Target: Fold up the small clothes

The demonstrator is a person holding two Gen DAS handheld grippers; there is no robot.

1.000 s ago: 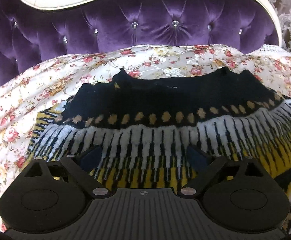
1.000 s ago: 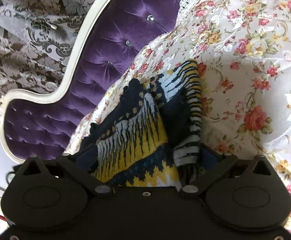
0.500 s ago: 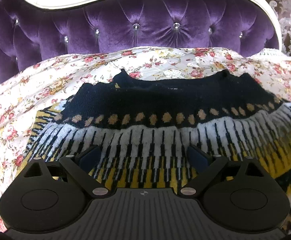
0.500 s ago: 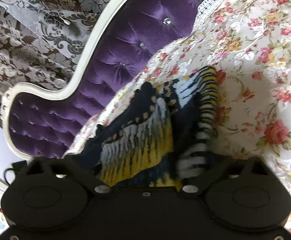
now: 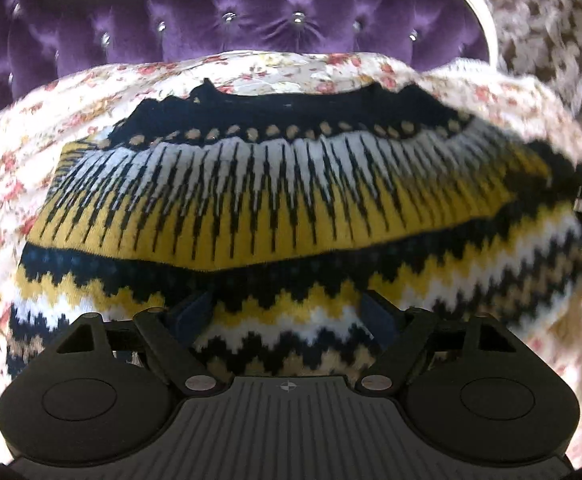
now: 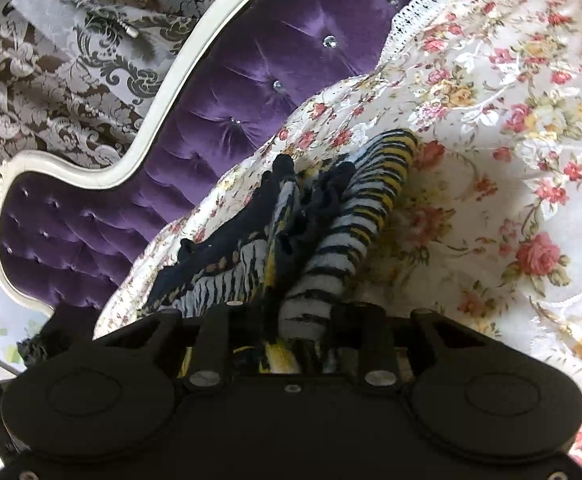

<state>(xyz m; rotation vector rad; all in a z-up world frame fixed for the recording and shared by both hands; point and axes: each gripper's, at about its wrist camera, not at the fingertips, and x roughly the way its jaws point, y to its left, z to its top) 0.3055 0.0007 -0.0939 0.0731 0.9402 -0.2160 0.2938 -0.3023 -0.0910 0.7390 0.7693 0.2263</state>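
You're over a floral bedspread (image 5: 251,68), purple tufted headboard (image 5: 251,16) w/ white frame behind, damask wallpaper (image 6: 51,60). No legible writing. Sweater (image 5: 291,200), navy/white/yellow zigzag knit, lies on the spread. Your left gripper (image 5: 287,316) spread wide over its hem; right gripper (image 6: 291,316) pinched on bunched sweater.

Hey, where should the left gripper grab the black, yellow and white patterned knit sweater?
Grip the near zigzag hem of the knit sweater, coming from the near side. The left gripper already straddles that edge with open jaws, and the right gripper pinches the sleeve side, so the hem is the free edge.
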